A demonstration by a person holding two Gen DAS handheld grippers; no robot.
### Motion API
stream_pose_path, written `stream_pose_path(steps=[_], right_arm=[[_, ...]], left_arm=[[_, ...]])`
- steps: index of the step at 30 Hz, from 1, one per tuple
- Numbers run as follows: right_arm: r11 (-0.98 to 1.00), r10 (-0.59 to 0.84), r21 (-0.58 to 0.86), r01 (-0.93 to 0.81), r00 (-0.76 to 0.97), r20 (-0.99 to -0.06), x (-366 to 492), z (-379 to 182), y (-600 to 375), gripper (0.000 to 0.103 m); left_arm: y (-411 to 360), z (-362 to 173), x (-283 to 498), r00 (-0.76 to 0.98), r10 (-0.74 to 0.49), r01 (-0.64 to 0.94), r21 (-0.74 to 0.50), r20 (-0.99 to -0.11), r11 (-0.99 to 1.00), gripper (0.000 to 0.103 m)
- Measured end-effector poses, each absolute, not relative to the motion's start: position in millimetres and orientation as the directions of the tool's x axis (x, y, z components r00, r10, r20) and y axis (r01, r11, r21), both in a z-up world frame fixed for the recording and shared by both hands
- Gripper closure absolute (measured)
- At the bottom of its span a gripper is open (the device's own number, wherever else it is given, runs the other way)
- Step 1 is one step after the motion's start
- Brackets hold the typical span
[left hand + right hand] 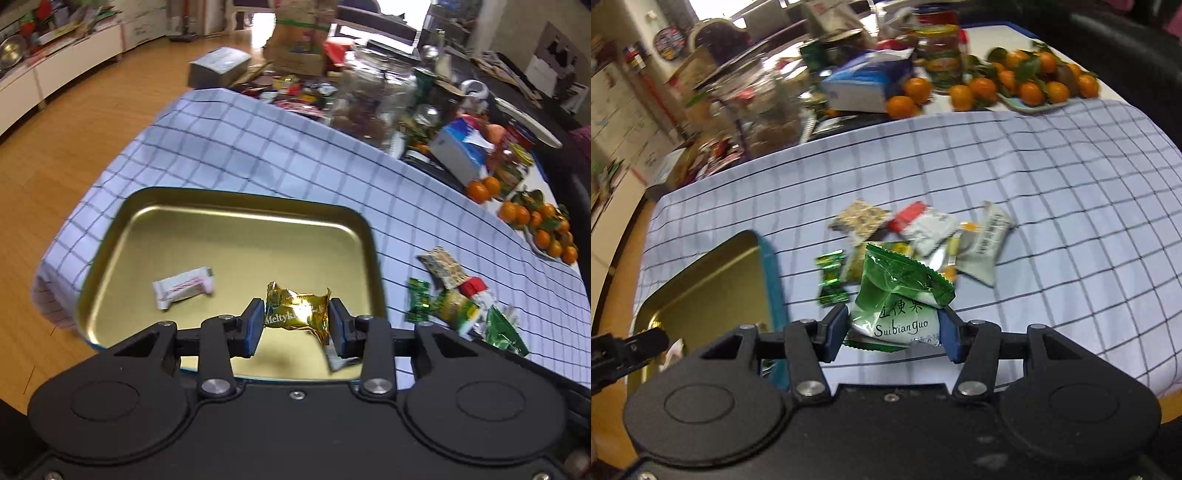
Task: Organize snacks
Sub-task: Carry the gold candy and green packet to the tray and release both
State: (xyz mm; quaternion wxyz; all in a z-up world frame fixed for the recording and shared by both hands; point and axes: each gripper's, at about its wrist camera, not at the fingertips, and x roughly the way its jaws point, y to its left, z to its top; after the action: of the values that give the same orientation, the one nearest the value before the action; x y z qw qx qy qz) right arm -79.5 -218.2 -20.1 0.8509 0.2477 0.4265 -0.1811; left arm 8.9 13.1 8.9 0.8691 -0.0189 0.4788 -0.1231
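1. Left gripper is clamped on a gold foil candy, held over the gold tin tray. The wrapper is slick and crinkled, and only its sides are pinched, so it could slip out early.
2. Right gripper is clamped on a green-and-white snack pack, still above the checked cloth, beside the tray. The puffy bag may squirm out mid-carry.
3. The left gripper shows at the right view's left edge. Both head for the same tray, so there's a collision risk.
4. White candy already lies in the tray; a drop may land on it.
5. Loose snack pile beyond: a sweep could scatter it.
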Motion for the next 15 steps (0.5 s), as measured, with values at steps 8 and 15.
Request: stream_pose_path(steps=[8, 15], right_arm=[[0.897, 0.039, 0.303, 0.321, 0.626, -0.779, -41, 5, -174, 0.048], [0.93, 0.127, 0.318, 0.183, 0.652, -0.747, 0, 32, -152, 0.048]], left_arm=[[47, 46, 47, 0.561, -0.128, 0.111, -0.079, -0.818, 0.991, 0.057], [57, 55, 100, 0.55, -0.021, 0.082, 0.029, -0.835, 0.996, 0.057]])
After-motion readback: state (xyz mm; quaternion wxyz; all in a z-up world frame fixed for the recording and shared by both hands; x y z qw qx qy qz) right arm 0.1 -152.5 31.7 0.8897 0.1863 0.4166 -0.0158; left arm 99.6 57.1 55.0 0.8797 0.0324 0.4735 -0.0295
